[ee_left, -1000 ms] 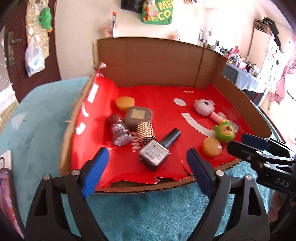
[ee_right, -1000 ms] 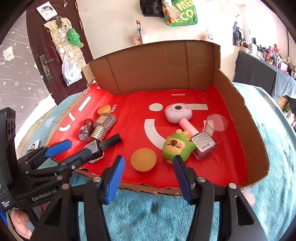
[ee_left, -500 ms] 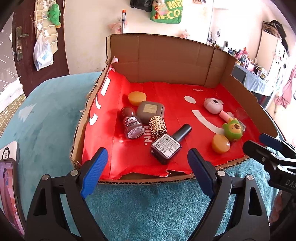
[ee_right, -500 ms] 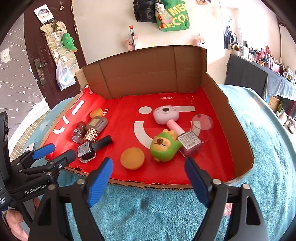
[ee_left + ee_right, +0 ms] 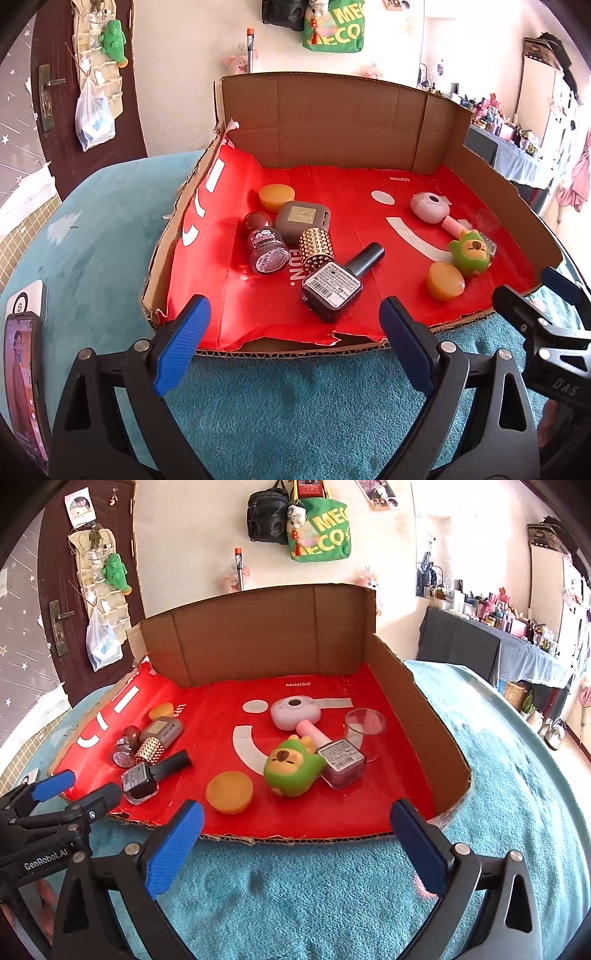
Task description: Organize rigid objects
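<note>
A cardboard box (image 5: 332, 122) lined in red lies on the teal blanket. At its left are a dark nail polish bottle (image 5: 332, 286), a gold studded cap (image 5: 316, 251), a grey case (image 5: 303, 219) and a glitter bottle (image 5: 266, 247). Further right are a green toy (image 5: 291, 766), an orange cap (image 5: 229, 792), a pink bottle (image 5: 341, 764), a clear cup (image 5: 365, 731) and a pink round fan (image 5: 295, 712). My left gripper (image 5: 293, 343) hovers before the box's front edge, its jaws opening on nothing. My right gripper (image 5: 297, 843) is likewise opening and empty.
A phone (image 5: 22, 369) lies on the blanket (image 5: 295, 406) left of the box. The box's back and right walls stand high; its front edge is low and torn. A door (image 5: 55, 590) is at the far left, a cluttered table (image 5: 517, 642) at the right.
The right gripper's jaws have spread from narrow to wide, and the left's have widened a little. Both views have tipped upward, showing more wall behind the box. The objects have not moved.
</note>
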The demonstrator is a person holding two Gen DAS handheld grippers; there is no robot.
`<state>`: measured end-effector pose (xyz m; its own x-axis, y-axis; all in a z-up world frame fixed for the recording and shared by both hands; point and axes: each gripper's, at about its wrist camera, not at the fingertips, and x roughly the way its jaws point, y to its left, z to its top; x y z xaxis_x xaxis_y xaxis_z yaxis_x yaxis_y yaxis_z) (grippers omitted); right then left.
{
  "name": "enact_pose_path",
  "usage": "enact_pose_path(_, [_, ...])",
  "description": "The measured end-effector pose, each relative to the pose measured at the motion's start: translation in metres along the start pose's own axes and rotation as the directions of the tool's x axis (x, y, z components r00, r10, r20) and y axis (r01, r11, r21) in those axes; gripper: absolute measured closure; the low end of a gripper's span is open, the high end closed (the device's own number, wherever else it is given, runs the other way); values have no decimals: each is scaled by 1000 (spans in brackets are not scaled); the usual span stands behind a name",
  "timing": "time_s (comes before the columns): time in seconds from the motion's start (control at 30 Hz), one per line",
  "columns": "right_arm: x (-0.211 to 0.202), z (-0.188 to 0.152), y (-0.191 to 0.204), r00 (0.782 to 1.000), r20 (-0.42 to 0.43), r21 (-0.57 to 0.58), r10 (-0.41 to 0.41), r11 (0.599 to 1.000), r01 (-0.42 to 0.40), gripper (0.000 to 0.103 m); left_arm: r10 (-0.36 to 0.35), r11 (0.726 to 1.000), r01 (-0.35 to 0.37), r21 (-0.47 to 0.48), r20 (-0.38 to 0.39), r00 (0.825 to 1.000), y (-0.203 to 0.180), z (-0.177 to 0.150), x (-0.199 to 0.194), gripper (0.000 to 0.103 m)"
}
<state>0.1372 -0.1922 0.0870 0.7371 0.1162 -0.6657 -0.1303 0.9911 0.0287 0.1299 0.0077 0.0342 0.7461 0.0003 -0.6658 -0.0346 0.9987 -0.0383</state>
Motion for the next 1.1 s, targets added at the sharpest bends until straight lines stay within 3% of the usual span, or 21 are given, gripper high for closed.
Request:
enact_pose_path(0.33, [3, -1, 3, 998, 2, -16, -60, 998, 60, 0, 28, 999, -28, 18, 22, 999, -5, -4, 2, 5])
enact_pose_path(1.1, [6, -3, 4, 997, -4, -20, -77, 997, 77, 0, 11, 1000, -12, 23, 17, 1000, -6, -5, 6, 0])
